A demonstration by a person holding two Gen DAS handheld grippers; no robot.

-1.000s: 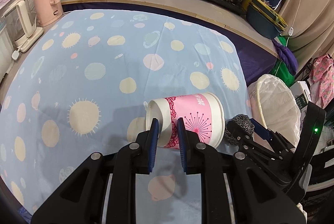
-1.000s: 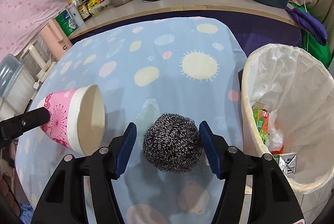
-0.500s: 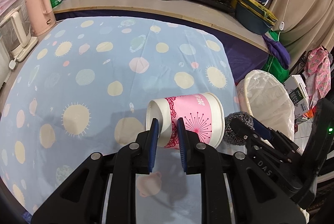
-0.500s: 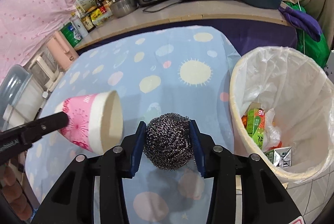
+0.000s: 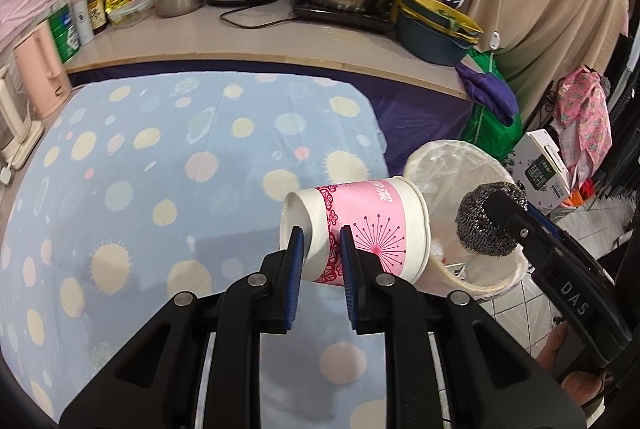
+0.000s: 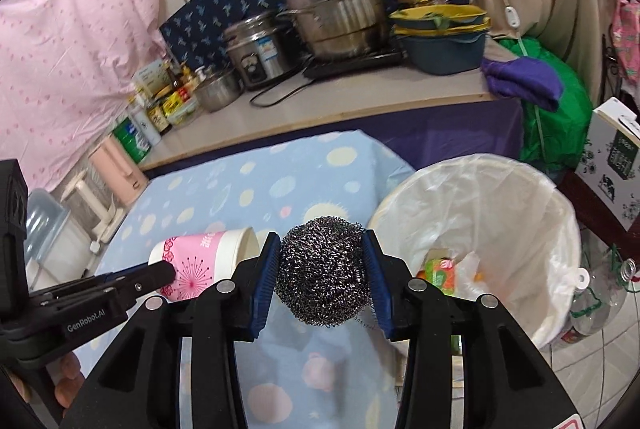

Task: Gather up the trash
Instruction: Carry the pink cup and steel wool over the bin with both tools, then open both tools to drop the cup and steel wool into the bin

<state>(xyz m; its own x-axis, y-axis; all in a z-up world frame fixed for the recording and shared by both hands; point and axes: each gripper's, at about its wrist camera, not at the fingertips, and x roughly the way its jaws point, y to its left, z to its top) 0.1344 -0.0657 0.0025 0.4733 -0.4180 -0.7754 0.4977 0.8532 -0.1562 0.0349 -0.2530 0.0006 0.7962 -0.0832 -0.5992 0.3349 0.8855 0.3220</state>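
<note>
While gripped sideways, paper cup (image 5: 360, 229) mouth faces trash bin (image 5: 508, 269).

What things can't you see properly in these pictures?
- Inside of the paper cup: the left wrist view shows only its side; the right wrist view sees its mouth edge-on.
- Bottom of the trash bin: the steel wool ball and right gripper cover part.
- Labels on the counter bottles: too small.
- The person's hands: cut off by the edges.

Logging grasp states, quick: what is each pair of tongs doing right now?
Left tongs: shut on the paper cup.
Right tongs: shut on the steel wool ball.
</note>
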